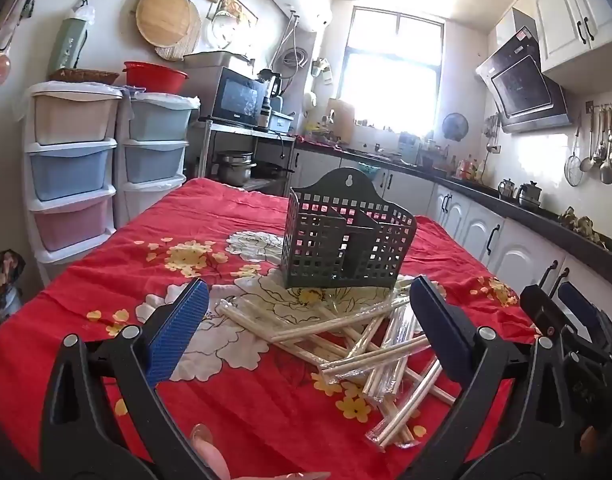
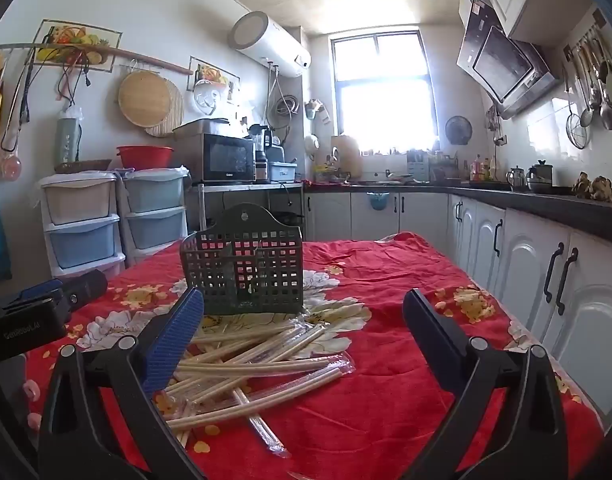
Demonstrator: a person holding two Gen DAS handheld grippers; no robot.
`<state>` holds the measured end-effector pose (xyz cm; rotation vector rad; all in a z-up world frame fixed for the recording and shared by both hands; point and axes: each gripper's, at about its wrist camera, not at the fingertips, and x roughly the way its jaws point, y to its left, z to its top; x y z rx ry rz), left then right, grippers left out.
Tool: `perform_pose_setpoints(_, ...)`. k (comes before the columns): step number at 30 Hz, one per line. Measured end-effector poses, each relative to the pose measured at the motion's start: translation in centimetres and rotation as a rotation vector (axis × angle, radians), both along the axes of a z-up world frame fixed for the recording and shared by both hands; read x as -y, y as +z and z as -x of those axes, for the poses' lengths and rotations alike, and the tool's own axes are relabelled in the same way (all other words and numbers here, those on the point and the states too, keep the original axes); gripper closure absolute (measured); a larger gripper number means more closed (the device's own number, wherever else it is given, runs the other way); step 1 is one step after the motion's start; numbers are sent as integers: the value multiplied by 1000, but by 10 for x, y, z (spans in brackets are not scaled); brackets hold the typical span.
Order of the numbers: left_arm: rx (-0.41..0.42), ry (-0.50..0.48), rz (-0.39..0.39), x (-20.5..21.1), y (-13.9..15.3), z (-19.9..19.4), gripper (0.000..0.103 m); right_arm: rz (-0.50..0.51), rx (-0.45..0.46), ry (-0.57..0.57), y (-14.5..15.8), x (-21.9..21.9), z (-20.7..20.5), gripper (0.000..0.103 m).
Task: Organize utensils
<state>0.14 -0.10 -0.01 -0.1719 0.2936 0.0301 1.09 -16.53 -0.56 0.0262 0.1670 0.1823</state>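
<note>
A loose pile of pale chopsticks (image 1: 361, 340), many in clear wrappers, lies on the red floral tablecloth (image 1: 210, 220). A dark green perforated utensil holder (image 1: 345, 236) with compartments stands upright just behind the pile; its compartments look empty. My left gripper (image 1: 309, 300) is open and empty, hovering just before the pile. My right gripper (image 2: 304, 308) is open and empty; the pile (image 2: 250, 364) lies low between its fingers and the holder (image 2: 246, 268) stands beyond. The right gripper also shows at the right edge of the left wrist view (image 1: 565, 320), and the left gripper at the left edge of the right wrist view (image 2: 38, 312).
Stacked plastic drawer units (image 1: 74, 168) stand off the table's far left. White cabinets (image 2: 545, 272) under a dark counter run along the right side. A microwave (image 2: 226, 160) sits on a rack behind the table.
</note>
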Motion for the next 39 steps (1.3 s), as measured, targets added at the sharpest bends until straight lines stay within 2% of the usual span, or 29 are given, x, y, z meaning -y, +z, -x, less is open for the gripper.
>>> perform_pose_setpoints(1,11,-3,7,0,0,1,10,11,22,-2,0,-1,2,6)
perform_pose_setpoints(39,16,-9,21,0,1,1,10,0,13,-15,4,0,6,6)
